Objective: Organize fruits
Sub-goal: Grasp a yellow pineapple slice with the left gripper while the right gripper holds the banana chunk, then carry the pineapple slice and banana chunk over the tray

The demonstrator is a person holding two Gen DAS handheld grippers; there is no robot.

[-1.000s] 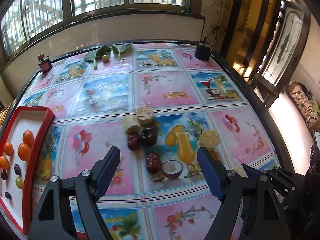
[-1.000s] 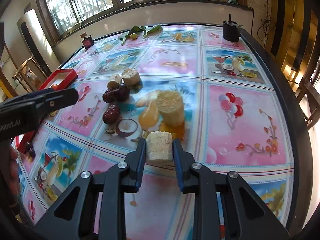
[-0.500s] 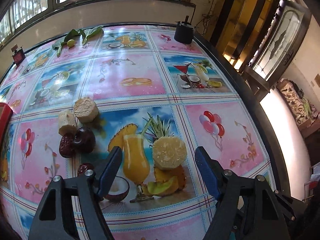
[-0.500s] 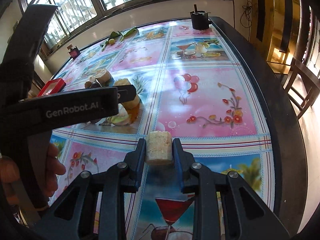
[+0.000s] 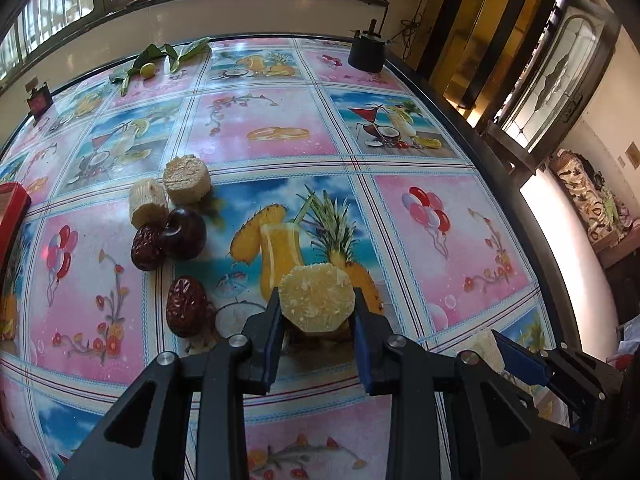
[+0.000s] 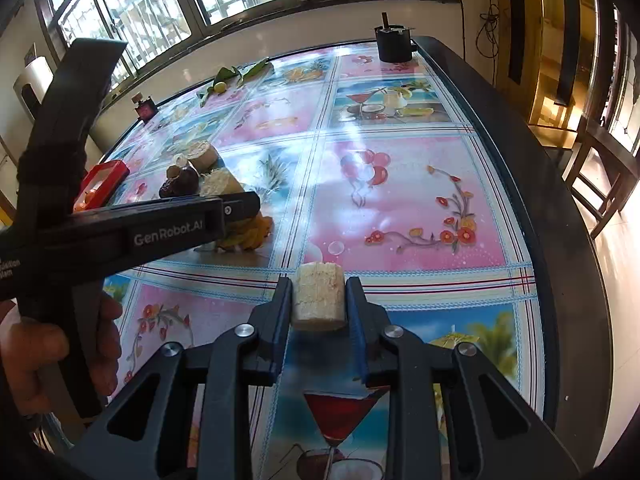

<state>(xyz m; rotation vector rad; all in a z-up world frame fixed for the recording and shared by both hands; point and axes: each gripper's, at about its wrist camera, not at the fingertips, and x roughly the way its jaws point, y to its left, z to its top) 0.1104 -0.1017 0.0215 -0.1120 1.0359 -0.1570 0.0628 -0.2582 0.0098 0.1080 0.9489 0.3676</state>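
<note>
Fruits lie on a bench (image 5: 420, 168) covered with a printed cloth of drinks, balloons and flowers. Nearest, the left tongs (image 5: 316, 308) have just been closing and now grip a pale yellow pineapple-like chunk (image 5: 316, 296) between their blue pads, low over the printed juice glass. The right tongs (image 6: 319, 300) are clamped narrowly on a pale cylindrical fruit piece (image 6: 319, 296), held above the cloth near the bench's front right area; a hand (image 6: 44, 344) grips the handle of the left tool, whose side arm reads "GenRobot.AI" (image 6: 168, 236). Just left of the held chunk lies a wrinkled red date (image 5: 186, 306); beyond it a second date (image 5: 146, 246) touches a dark plum-like fruit (image 5: 184, 232), with two more pale cut pieces (image 5: 168, 192) touching behind them. At the left edge stands a red-rimmed tray (image 6: 105, 178); orange fruits show inside it, their number unclear. Farther back rest a small green fruit on a leafy sprig (image 5: 160, 60), a small red bottle (image 5: 39, 98), and a black container (image 5: 366, 54) with a stick rising from it, contents not visible.
</note>
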